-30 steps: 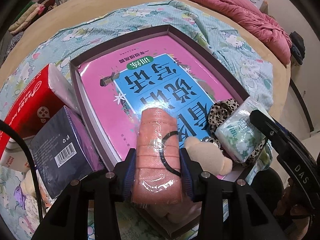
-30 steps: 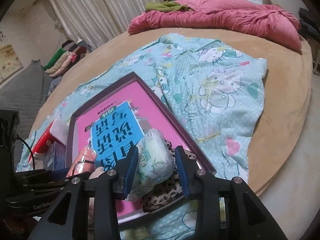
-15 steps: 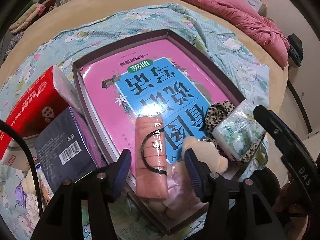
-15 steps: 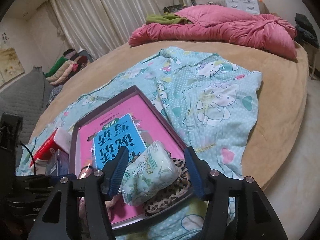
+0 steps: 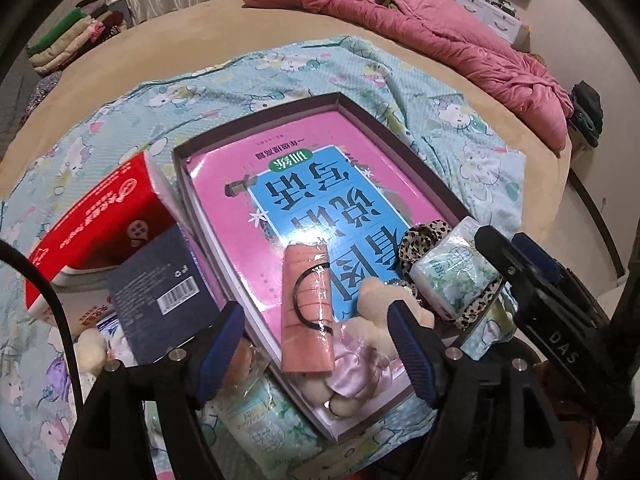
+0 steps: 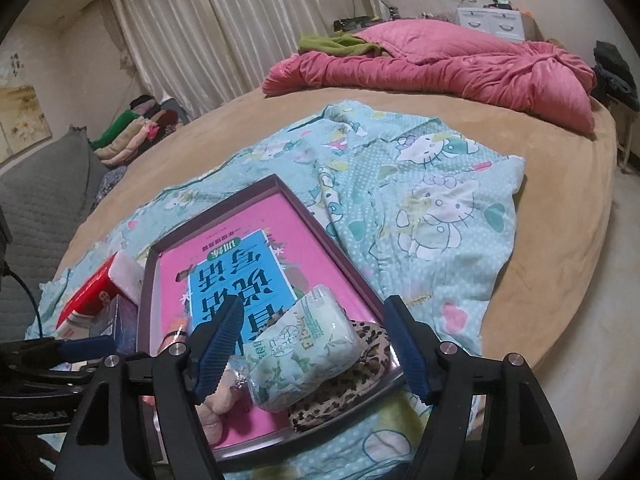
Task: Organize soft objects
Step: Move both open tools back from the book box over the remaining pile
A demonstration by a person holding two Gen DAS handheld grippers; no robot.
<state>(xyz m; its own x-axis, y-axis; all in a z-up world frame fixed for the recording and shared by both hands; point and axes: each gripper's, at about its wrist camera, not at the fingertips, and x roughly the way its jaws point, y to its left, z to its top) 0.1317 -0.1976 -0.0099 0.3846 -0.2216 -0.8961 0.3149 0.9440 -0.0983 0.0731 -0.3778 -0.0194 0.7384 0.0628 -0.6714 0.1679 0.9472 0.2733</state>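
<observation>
1. Hovering nose-down, the left hand-held gripper (image 5: pixel 316 344) had just been opening, its jaws wide of the plastic-wrapped salmon-pink cloth roll (image 5: pixel 307 304) lying in the purple shallow box (image 5: pixel 404 128).
2. The right hand-held gripper (image 6: pixel 312 344) had likewise just been opening, clear of the green floral tissue pack (image 6: pixel 304 352) on leopard-print fabric (image 6: pixel 352 384).
3. A red carton (image 5: pixel 96 224) crowded the box's side.

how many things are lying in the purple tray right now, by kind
Pink and blue book lining the purple tray: 1
Salmon rolled cloth in clear wrap with a black band: 1
Cream plush toy in a pink satin dress: 1
Green floral tissue pack: 1
Leopard-print fabric piece: 1
Total: 5
</observation>
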